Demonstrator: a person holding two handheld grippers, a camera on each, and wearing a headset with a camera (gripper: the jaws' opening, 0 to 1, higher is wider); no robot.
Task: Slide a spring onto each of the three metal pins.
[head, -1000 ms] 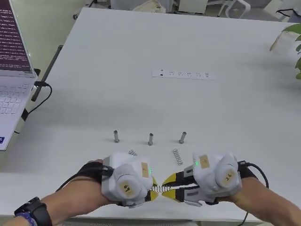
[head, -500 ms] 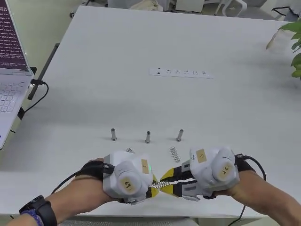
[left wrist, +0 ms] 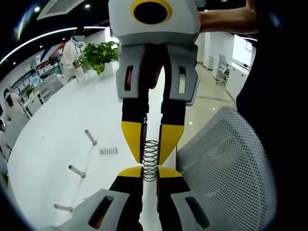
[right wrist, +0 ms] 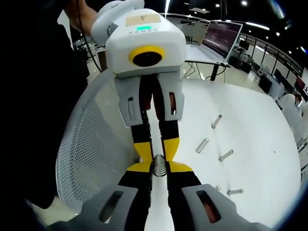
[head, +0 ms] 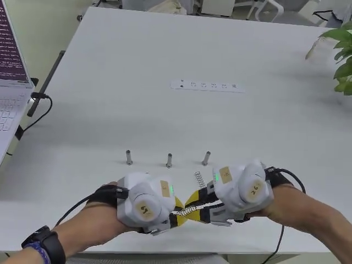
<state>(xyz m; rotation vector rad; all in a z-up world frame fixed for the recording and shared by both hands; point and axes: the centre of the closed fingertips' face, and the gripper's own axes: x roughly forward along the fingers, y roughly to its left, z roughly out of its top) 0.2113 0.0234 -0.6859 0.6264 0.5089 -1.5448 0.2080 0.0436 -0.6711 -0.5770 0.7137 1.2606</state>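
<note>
Three short metal pins stand in a row on the white table: left, middle and right. Near the table's front edge my left gripper and right gripper meet tip to tip. Each is shut on one end of a small spring, which bridges them at a slant. In the left gripper view the spring runs from my own jaws up into the right gripper's yellow fingertips. The right gripper view shows the spring end-on. A second spring lies loose in front of the right pin.
A white power strip lies across the middle of the table. A laptop with a cable sits at the left edge and a plant at the far right. A mesh chair is under the front edge.
The right gripper has risen a little toward the pins, so the spring held between both grippers now slants instead of lying level. The head camera has shifted.
</note>
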